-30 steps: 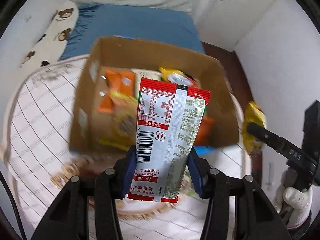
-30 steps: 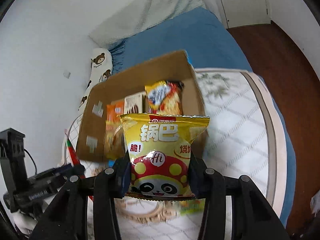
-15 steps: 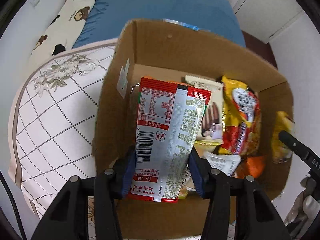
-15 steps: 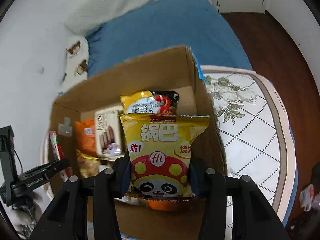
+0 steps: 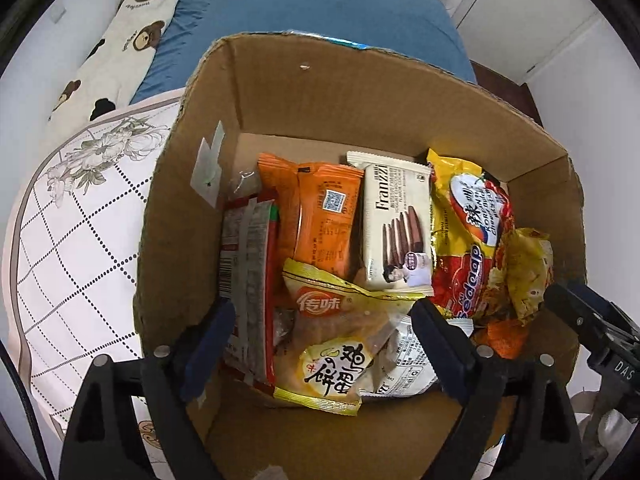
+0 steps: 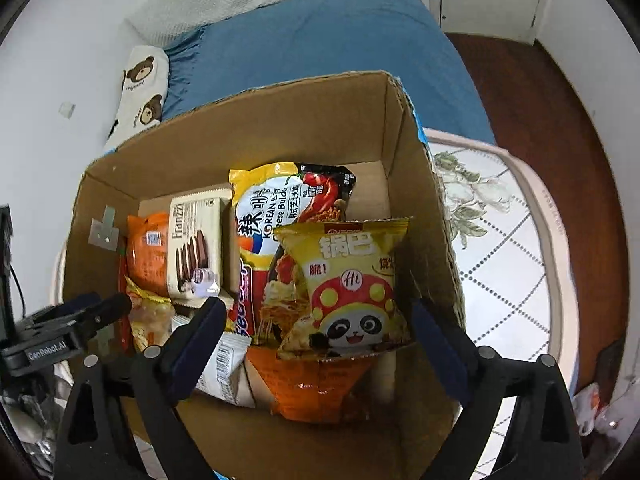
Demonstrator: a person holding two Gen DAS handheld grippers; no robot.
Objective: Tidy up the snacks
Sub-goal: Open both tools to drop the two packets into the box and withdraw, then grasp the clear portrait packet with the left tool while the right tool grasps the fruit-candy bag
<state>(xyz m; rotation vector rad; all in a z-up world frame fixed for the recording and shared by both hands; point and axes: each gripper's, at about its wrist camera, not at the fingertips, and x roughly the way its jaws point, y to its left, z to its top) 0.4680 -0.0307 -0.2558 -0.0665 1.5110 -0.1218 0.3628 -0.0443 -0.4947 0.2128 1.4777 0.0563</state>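
Note:
An open cardboard box (image 5: 192, 152) (image 6: 408, 152) holds several snack packs. My left gripper (image 5: 320, 320) is open over the box's near left part. The red and silver pack (image 5: 250, 280) stands inside against the left wall, free of the fingers. My right gripper (image 6: 316, 320) is open over the box's near right part. The yellow panda snack bag (image 6: 352, 288) stands inside by the right wall, free of the fingers. An orange pack (image 5: 324, 216), a Franzzi wafer pack (image 5: 396, 220) (image 6: 196, 248) and a Korean noodle pack (image 5: 468, 232) (image 6: 276, 216) fill the middle.
The box stands on a round white table with a dotted grid and flower print (image 5: 68, 240) (image 6: 512, 248). A blue bed (image 5: 320, 8) (image 6: 340, 40) and a bear-print pillow (image 5: 124, 44) lie behind. Brown floor (image 6: 560, 112) is at the right.
Both grippers came down over the box and opened. The red and silver pack and the yellow panda bag were let go and now stand inside the box.

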